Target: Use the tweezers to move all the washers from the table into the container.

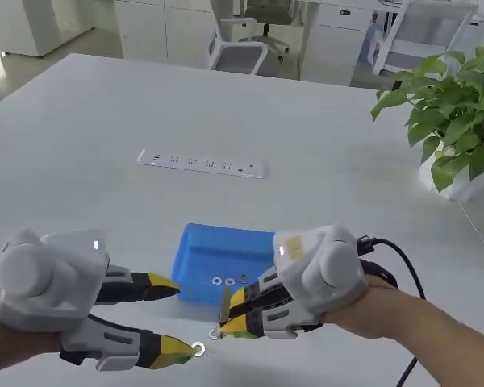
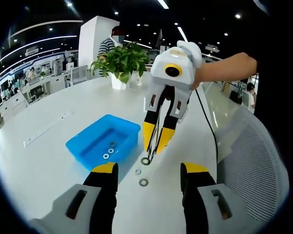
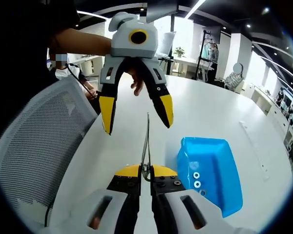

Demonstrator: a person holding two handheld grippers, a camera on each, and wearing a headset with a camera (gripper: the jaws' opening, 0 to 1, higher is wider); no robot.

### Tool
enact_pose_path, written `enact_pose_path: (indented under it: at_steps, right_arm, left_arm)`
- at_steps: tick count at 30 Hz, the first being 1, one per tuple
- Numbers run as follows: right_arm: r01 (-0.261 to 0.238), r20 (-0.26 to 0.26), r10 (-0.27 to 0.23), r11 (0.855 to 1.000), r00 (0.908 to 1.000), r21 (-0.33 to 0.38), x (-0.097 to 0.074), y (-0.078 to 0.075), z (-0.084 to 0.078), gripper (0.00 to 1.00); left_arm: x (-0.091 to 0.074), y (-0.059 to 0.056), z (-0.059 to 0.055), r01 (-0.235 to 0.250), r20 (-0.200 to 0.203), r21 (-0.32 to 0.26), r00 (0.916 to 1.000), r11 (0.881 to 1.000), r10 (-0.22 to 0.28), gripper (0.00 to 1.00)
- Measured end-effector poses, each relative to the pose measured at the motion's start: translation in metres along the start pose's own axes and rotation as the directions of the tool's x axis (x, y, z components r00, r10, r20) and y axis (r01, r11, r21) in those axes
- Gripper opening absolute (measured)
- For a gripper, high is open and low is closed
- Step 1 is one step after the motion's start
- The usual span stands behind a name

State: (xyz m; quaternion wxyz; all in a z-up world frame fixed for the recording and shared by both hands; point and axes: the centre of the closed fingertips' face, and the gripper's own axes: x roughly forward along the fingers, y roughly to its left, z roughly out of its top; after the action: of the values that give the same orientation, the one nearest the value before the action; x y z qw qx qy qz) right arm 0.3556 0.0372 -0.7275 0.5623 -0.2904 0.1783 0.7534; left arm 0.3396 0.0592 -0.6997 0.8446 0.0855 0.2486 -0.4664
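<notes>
A blue container (image 1: 195,260) sits near the table's front edge with three washers (image 1: 229,281) inside. The right gripper (image 1: 234,312) is shut on thin steel tweezers (image 1: 223,306) just in front of the container. The tweezer tips rest at a washer (image 2: 145,161) on the table; I cannot tell whether they pinch it. Two more loose washers (image 2: 143,182) lie close by, one of them off the left gripper's lower finger (image 1: 198,348). The left gripper (image 1: 172,316) is open and empty, facing the right one. In the right gripper view the tweezers (image 3: 146,141) point at the open left gripper (image 3: 136,112), with the container (image 3: 219,195) to the right.
A white power strip (image 1: 202,164) lies mid-table beyond the container. A potted plant (image 1: 456,105) stands at the right edge. A mesh office chair (image 2: 254,161) is behind the person, and more chairs (image 1: 242,48) stand past the far edge.
</notes>
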Motion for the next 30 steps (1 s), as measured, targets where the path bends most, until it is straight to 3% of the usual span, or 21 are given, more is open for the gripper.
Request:
enact_pose_path:
  at_steps: [6,16,30]
  right_arm:
    - [0.002,0.003,-0.002,1.000,1.0000,-0.019,-0.009,-0.007,0.007,0.07]
    - [0.006,0.015,-0.006,0.999,0.9999,-0.038,-0.017,-0.018,0.017,0.07]
    - [0.051,0.042,-0.049,0.998,0.9979,-0.046,-0.024,-0.054,0.028,0.07]
  left_arm:
    - [-0.006,0.000,0.003,-0.024,0.029,-0.029,0.9993,0.999,0.025,0.63]
    - [-0.013,0.008,0.002,-0.057,0.037,-0.047,0.9975,0.997,0.059,0.76]
    - [-0.018,0.019,0.005,-0.090,0.051,-0.076,0.9943,0.993,0.094,0.95]
